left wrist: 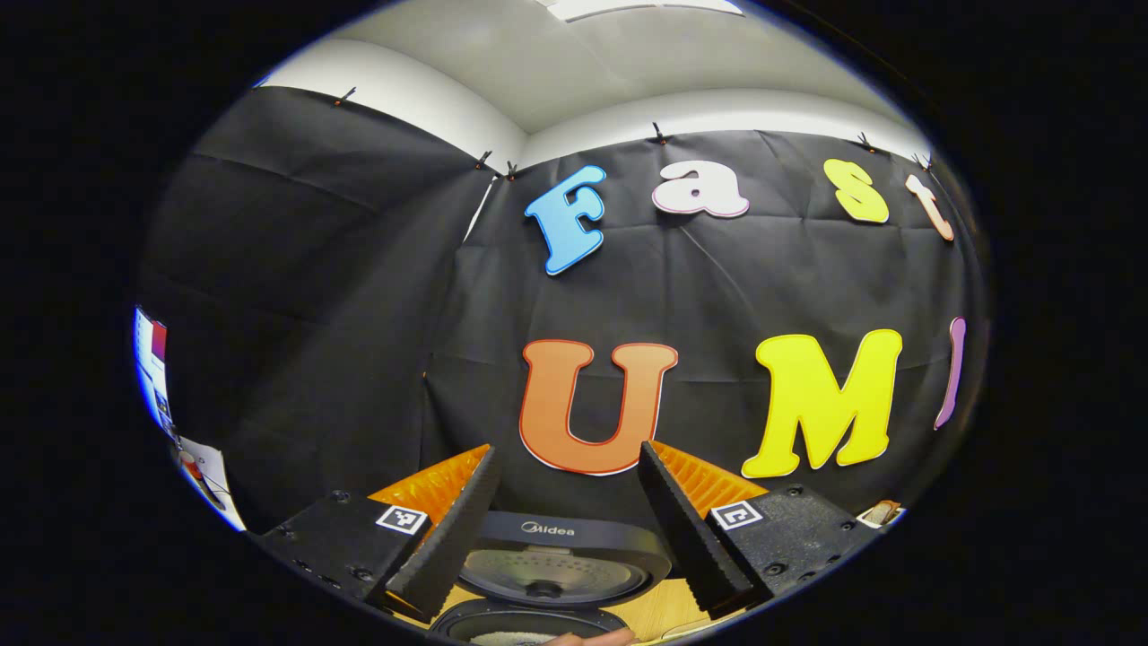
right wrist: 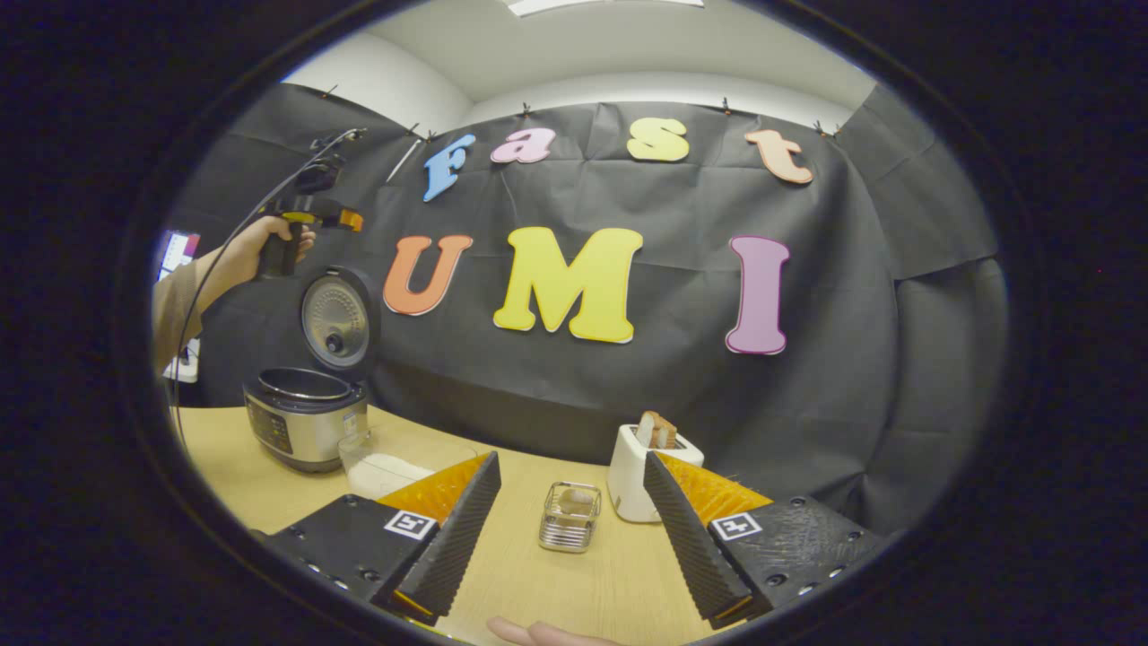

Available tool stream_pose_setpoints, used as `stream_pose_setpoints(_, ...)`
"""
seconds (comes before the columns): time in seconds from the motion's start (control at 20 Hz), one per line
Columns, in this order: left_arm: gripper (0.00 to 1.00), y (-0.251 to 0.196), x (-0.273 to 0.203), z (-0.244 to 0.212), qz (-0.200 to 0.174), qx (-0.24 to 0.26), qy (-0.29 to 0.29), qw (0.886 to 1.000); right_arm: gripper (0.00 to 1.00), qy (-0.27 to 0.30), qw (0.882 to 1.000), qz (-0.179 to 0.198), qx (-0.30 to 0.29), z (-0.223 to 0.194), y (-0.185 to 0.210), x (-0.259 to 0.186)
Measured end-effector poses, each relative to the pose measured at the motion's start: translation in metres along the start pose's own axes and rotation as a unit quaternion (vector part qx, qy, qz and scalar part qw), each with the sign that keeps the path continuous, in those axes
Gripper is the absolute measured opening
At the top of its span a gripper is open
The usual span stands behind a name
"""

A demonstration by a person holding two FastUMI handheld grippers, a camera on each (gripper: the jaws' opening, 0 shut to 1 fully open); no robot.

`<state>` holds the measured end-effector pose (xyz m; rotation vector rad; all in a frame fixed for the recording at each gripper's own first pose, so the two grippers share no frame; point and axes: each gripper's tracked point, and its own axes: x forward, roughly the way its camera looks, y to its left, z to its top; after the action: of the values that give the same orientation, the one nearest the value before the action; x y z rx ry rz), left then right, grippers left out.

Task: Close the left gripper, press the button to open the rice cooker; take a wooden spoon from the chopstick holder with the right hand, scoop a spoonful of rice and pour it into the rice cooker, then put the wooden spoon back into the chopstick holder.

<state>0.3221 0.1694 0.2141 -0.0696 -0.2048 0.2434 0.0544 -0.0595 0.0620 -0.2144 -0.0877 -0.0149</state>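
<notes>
Across the pale wooden bench (right wrist: 574, 583), things run from the left edge to the middle. Rice cooker (right wrist: 305, 422) stands near the left edge, lid (right wrist: 339, 318) swung upright, pot mouth open, so the button step looks done. Just beside it toward the middle sits a clear tub of rice (right wrist: 386, 467). White toaster (right wrist: 632, 480) with a slice in it stands near the back middle. Small wire chopstick holder (right wrist: 569, 516) sits just left of the toaster, something pale inside; likely the wooden spoon, but too small to be sure.

Left tongs (left wrist: 565, 529) held high over the cooker, fingers apart, nothing between them. The hand (right wrist: 269, 242) gripping them is raised above the lid. Right tongs (right wrist: 569, 529) low over the bench's near edge, fingers apart, empty, aimed at the holder.

Judgement: a wooden spoon is light, stiff, slightly grippy. Pinch the handle mid-shaft, lift straight up so the light holder does not tip.
</notes>
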Motion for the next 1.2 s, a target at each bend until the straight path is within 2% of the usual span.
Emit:
stream_pose_setpoints(0.05, 0.99, -0.001, 0.007, 0.003, -0.007, 0.005, -0.011, 1.0, 0.95, -0.004, 1.0, 0.003, -0.005, 0.001, 0.003, -0.002)
stream_pose_setpoints(0.2, 0.99, 0.006, 0.026, 0.007, -0.002, 0.029, -0.038, 0.999, 0.95, -0.016, 1.0, 0.016, -0.016, 0.005, 0.018, -0.005)
stream_pose_setpoints(0.35, 0.98, 0.007, 0.034, -0.006, -0.007, 0.038, -0.027, 0.999, 0.95, -0.026, 0.999, 0.028, -0.026, 0.009, 0.03, -0.005)
stream_pose_setpoints(0.4, 0.98, 0.008, 0.036, -0.013, -0.007, 0.042, -0.017, 0.999, 0.96, -0.027, 0.999, 0.031, -0.03, 0.009, 0.035, -0.005)
stream_pose_setpoints(0.45, 0.94, 0.012, 0.038, -0.022, -0.002, 0.048, -0.005, 0.999, 0.95, -0.028, 0.999, 0.033, -0.033, 0.008, 0.038, -0.004)
stream_pose_setpoints(0.5, 0.98, 0.015, 0.041, -0.033, 0.002, 0.055, 0.011, 0.998, 0.95, -0.028, 0.998, 0.035, -0.036, 0.008, 0.041, -0.004)
stream_pose_setpoints(0.55, 0.98, 0.018, 0.043, -0.047, 0.002, 0.058, 0.032, 0.998, 0.95, -0.029, 0.998, 0.037, -0.037, 0.008, 0.043, -0.005)
stream_pose_setpoints(0.65, 0.96, 0.017, 0.042, -0.091, -0.005, 0.049, 0.11, 0.993, 0.95, -0.031, 0.998, 0.042, -0.035, 0.007, 0.047, -0.008)
stream_pose_setpoints(0.7, 0.9, 0.018, 0.042, -0.074, -0.007, 0.051, 0.066, 0.996, 0.95, -0.032, 0.998, 0.042, -0.033, 0.007, 0.046, -0.011)
stream_pose_setpoints(0.85, 0.96, 0.014, 0.043, -0.077, -0.008, 0.052, 0.06, 0.997, 0.95, -0.037, 0.998, 0.041, -0.026, 0.007, 0.039, -0.02)
stream_pose_setpoints(1.2, 0.96, 0.018, 0.007, -0.076, 0.007, 0.053, 0.061, 0.997, 0.95, -0.03, 0.999, 0.045, 0.008, -0.004, 0.024, -0.045)
